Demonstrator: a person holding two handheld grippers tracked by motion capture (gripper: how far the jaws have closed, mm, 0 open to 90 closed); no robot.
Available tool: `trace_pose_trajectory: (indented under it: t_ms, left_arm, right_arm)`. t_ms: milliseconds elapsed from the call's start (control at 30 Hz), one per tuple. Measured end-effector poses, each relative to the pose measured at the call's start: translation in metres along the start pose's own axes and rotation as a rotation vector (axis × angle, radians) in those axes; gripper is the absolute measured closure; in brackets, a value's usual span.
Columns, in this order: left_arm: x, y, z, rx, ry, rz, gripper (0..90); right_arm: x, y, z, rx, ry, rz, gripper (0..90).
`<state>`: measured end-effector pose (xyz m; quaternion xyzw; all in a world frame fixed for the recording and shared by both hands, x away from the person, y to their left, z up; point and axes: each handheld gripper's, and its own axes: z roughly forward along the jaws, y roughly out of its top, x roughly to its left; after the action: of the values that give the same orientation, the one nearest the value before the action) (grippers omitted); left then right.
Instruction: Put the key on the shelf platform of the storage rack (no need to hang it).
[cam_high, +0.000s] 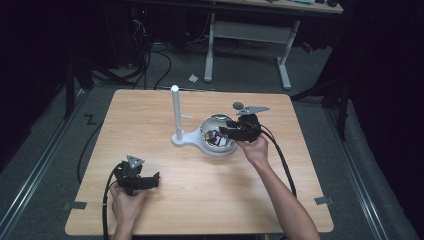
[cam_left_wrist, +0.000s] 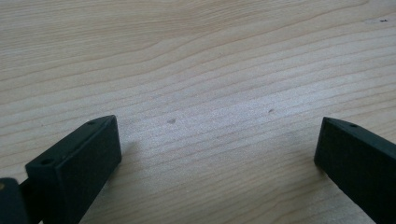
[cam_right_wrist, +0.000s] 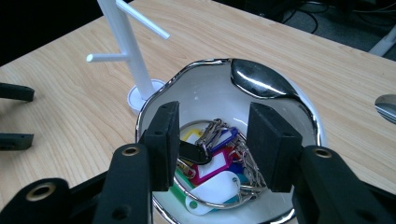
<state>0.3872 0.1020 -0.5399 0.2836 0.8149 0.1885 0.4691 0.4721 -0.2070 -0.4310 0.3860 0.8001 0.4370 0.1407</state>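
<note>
A white bowl with a silver rim (cam_high: 220, 148) (cam_right_wrist: 308, 116) sits mid-table and holds a bunch of coloured key tags on metal rings (cam_right_wrist: 215, 163) (cam_high: 217, 137). My right gripper (cam_high: 223, 131) (cam_right_wrist: 212, 140) hangs over the bowl from its right side, jaws open, with the tags between and just below them. Beside the bowl rises a white peg stand (cam_high: 176, 112) (cam_right_wrist: 126, 44) with short side pegs. My left gripper (cam_high: 150, 180) (cam_left_wrist: 217, 149) rests open near the table's front left, bare wood between its jaws.
The wooden table (cam_high: 150, 115) has tape marks near its front corners. A small grey round object (cam_high: 238, 105) (cam_right_wrist: 387, 105) lies just behind the bowl. Cables trail from both grippers across the table. A desk frame (cam_high: 250, 35) stands on the floor beyond.
</note>
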Motion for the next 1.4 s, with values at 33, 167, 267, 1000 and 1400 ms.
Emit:
trace_pose_trajectory:
  t_ms: [33, 167, 267, 1000, 1400]
  left_arm:
    - [0.000, 0.000, 0.000, 0.000, 0.000, -0.001, 0.8]
    - [0.000, 0.000, 0.000, 0.000, -0.001, 0.002, 0.8]
    - [0.000, 0.000, 0.000, 0.000, 0.000, 0.000, 0.8]
    - [0.000, 0.000, -0.001, 0.008, -0.001, -0.005, 0.7]
    - [-0.001, 0.000, -0.001, 0.007, 0.001, -0.010, 0.6]
  right_arm:
    - [0.000, 0.000, -0.002, -0.003, -0.002, -0.002, 53.4]
    - [0.001, 0.002, -0.008, -0.016, -0.001, -0.010, 52.0]
    - [0.000, 0.002, -0.012, -0.018, -0.005, -0.010, 51.4]
    - [-0.010, -0.006, -0.047, -0.081, -0.030, 0.017, 49.1]
    - [-0.016, -0.014, -0.070, -0.089, -0.059, 0.031, 48.1]
